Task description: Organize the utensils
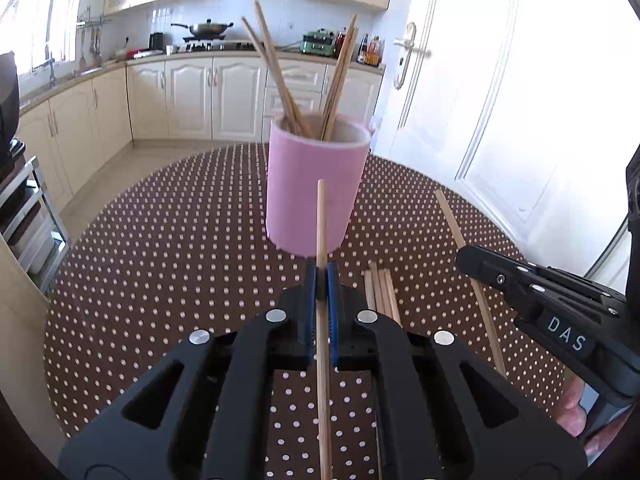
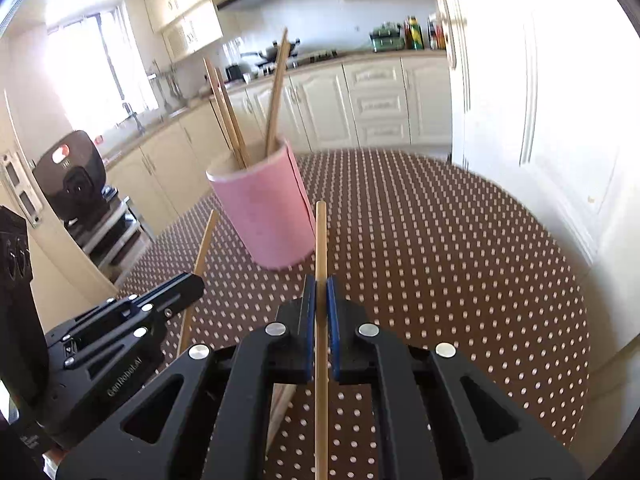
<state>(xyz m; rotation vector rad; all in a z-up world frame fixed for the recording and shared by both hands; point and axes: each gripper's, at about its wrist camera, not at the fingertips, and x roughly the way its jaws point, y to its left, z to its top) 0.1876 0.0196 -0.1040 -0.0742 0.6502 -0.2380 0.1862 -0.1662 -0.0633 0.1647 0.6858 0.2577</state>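
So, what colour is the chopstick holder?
Pink holder, clearest in the left wrist view.

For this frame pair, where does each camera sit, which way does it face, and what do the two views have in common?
Left wrist: sits on the left gripper, looks along its fingers at the pink holder straight ahead; its held chopstick, the right gripper and a bit of hand show.
Right wrist: sits on the right gripper, facing the holder ahead-left; its own held chopstick and the left gripper show.
Shared: holder, dotted tablecloth, both grippers, kitchen cabinets.
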